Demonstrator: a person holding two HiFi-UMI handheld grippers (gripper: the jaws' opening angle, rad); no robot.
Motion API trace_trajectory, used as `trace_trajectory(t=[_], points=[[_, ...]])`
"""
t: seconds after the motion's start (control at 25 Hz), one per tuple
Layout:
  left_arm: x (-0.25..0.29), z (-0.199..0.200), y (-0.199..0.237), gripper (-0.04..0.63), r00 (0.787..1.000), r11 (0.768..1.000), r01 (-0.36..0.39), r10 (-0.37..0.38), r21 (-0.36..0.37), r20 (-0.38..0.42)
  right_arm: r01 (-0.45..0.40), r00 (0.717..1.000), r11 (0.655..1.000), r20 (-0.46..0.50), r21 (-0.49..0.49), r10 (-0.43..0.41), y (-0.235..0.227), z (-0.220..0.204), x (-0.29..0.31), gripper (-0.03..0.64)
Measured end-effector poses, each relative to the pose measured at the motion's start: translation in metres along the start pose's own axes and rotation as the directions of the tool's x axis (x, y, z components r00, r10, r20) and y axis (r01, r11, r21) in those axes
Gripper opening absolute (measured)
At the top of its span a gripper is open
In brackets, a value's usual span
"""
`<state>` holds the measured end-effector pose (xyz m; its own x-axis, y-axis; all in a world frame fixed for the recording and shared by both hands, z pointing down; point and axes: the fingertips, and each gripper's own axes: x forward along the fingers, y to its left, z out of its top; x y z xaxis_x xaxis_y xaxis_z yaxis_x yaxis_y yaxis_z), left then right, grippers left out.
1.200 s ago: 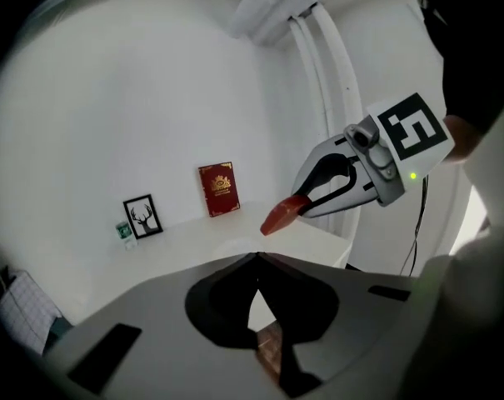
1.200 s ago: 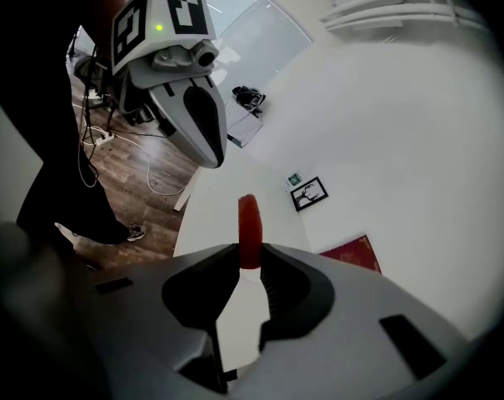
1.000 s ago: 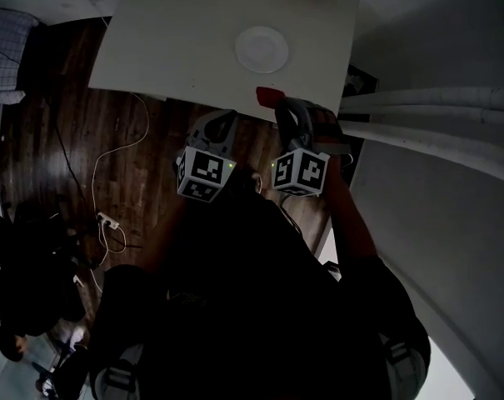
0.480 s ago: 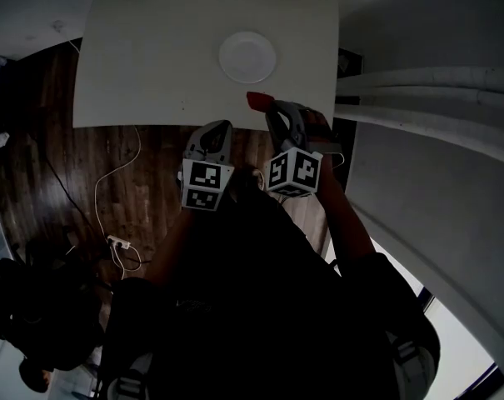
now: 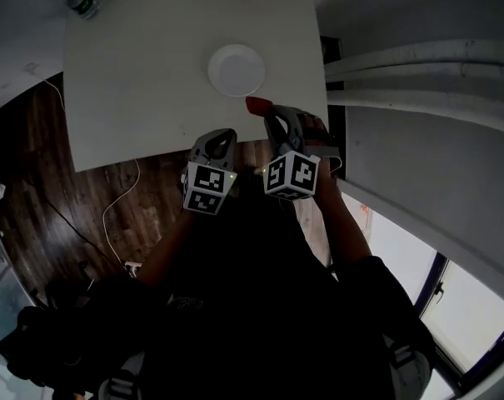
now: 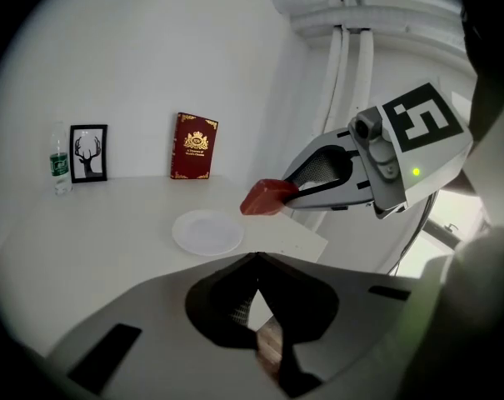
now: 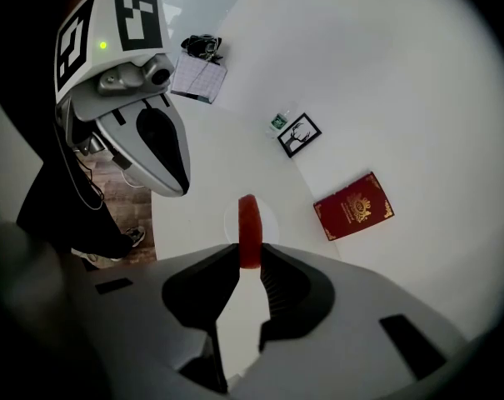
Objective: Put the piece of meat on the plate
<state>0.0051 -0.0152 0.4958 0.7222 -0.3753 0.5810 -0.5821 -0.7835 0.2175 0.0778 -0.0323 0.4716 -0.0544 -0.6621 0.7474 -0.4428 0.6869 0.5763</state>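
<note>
My right gripper [image 5: 262,112] is shut on a red piece of meat [image 5: 256,105], which hangs over the near right part of the white table [image 5: 135,82], just short of the round white plate [image 5: 236,70]. In the right gripper view the meat [image 7: 249,232] stands upright between the jaws, with the plate [image 7: 269,221] behind it. The left gripper [image 5: 223,137] hovers at the table's near edge, left of the right one, tips together and holding nothing. From the left gripper view I see the meat [image 6: 266,197] above and right of the plate [image 6: 207,231].
A red book [image 6: 193,146], a framed deer picture [image 6: 88,152] and a water bottle [image 6: 60,158] stand at the table's far side against the wall. White pipes [image 5: 418,57] run along the right. Dark wood floor with a cable [image 5: 122,202] lies left of me.
Both grippers have moved forward and down toward the table. The meat has gone from off the table's near edge to above the tabletop, close to the plate.
</note>
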Motion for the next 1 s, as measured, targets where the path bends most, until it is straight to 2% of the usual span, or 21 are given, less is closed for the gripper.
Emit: trace_trajectory(t=[0.16, 0.4, 0.52, 0.64, 0.76, 1.0], points=[[-0.003, -0.003, 0.008, 0.002, 0.999, 0.999, 0.035, -0.035, -0.011, -0.003, 0.002, 0.999, 1.000, -0.040, -0.005, -0.003, 0.003, 0.010, 0.003, 0.092], [0.001, -0.008, 0.020, 0.002, 0.999, 0.998, 0.043, -0.044, -0.056, -0.014, -0.025, 0.997, 1.000, -0.076, -0.005, 0.024, 0.005, 0.008, 0.020, 0.092], [0.008, -0.007, 0.029, 0.002, 1.000, 0.998, 0.023, -0.024, -0.066, -0.016, -0.022, 0.995, 1.000, -0.098, -0.021, 0.019, -0.001, 0.003, 0.033, 0.092], [0.015, -0.006, 0.041, 0.002, 1.000, 0.996, -0.013, 0.011, -0.083, -0.017, -0.027, 0.997, 0.999, -0.077, -0.048, 0.023, 0.000, -0.005, 0.052, 0.092], [0.017, -0.003, 0.055, 0.003, 0.999, 0.991, -0.043, 0.041, -0.129, -0.020, -0.052, 0.996, 0.996, -0.078, -0.068, 0.047, -0.001, -0.004, 0.067, 0.092], [0.027, -0.006, 0.071, 0.002, 0.998, 0.986, -0.063, 0.058, -0.152, -0.039, -0.067, 0.992, 0.993, -0.113, -0.097, 0.056, -0.004, -0.005, 0.097, 0.092]])
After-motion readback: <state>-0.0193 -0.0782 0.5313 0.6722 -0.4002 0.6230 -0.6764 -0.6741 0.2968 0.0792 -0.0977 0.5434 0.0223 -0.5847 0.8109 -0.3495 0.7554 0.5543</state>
